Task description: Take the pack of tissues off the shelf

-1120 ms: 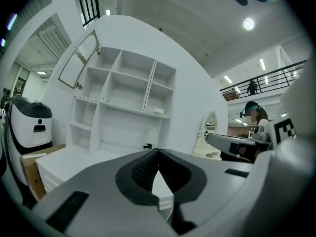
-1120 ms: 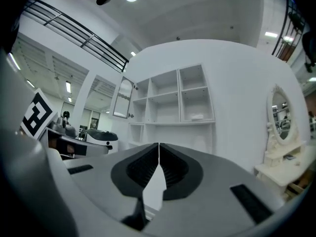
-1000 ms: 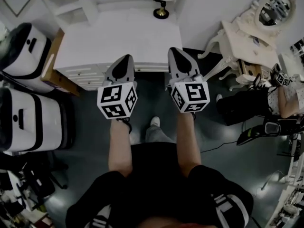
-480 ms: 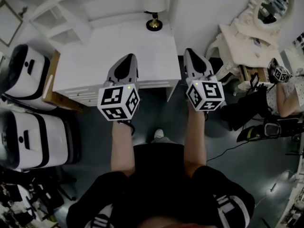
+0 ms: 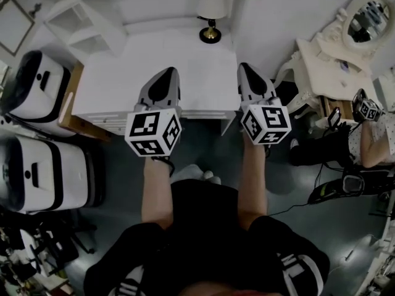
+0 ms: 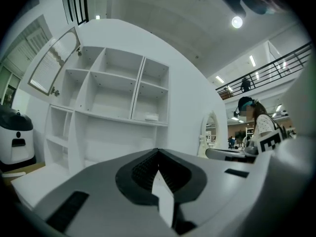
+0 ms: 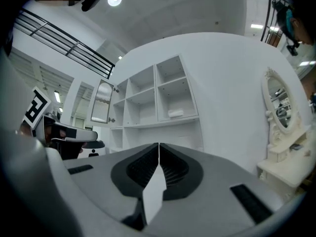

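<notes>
White walls and a white shelf unit [image 6: 113,90] closed off the far side of the hall, with two bulky white machines [image 5: 34,85] parked to the left of a bare white desk [image 5: 154,79]. At the desk's near edge the operator held the left gripper [image 5: 165,74] level and clenched, its jaws pressed together with nothing between them. Beyond it the pack of tissues [image 6: 151,117] lay alone in the lower compartment of the unit's right-hand column, on the board above the desk, well apart from both tools. A small lamp [image 5: 211,29] stood at the back of the desktop. The right gripper [image 5: 247,68] pointed the same way beside its partner, likewise clamped on nothing. Further right stood an ornate vanity table [image 5: 336,54] with an oval mirror, and a seated person [image 5: 370,134] worked beside it. The job appeared to be at the approach stage, with the pack untouched on its shelf. The next move would seem to call for one tool to travel forward over the desk and rise to the compartment's height. Its jaws would need to part before they met the pack, then close squarely on it, with care taken to clear the compartment's side walls on the way in and out
</notes>
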`<state>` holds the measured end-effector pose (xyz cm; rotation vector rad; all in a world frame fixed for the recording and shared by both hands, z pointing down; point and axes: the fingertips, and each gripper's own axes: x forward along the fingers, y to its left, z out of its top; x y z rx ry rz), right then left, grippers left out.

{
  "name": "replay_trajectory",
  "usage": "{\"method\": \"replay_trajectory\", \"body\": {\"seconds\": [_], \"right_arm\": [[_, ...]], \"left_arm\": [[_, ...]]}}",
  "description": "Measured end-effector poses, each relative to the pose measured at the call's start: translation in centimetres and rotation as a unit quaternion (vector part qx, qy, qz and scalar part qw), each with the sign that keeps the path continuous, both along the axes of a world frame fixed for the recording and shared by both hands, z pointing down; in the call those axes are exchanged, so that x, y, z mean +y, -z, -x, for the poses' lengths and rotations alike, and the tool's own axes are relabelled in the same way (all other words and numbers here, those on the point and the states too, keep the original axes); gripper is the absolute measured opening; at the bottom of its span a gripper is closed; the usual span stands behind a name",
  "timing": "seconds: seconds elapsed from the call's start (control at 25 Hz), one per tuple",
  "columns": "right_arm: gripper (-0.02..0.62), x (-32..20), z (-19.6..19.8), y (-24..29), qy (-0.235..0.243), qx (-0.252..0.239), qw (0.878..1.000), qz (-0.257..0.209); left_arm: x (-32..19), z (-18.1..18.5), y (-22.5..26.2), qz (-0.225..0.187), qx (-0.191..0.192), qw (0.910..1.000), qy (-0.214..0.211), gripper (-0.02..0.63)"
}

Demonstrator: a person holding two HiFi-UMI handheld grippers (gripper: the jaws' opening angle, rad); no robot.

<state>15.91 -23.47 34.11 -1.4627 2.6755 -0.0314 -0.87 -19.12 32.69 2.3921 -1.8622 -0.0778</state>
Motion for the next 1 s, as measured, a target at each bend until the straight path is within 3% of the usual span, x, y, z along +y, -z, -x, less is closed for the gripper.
{"method": "replay_trajectory", "body": {"seconds": [0.2,0.48,1.0], "right_arm": [[0.025,-2.3,2.9,-2.7,0.016,0.008,1.000,0.022],[0.025,-8.6,2.5,-1.9,-0.006,0.005,1.000,0.022],[0.025,-18.6,5.7,3.3,0.002,0.020,0.999,-0.036]], "left_arm": [[-2.6,2.2,-1.6,0.014,0.016,0.9998,0.006,0.011],[-9.7,2.1,-1.3,0.010,0.037,0.9992,-0.009,0.011],[-21.4,3.7,5.2,-0.073,0.017,0.9968,-0.029,0.011]]}}
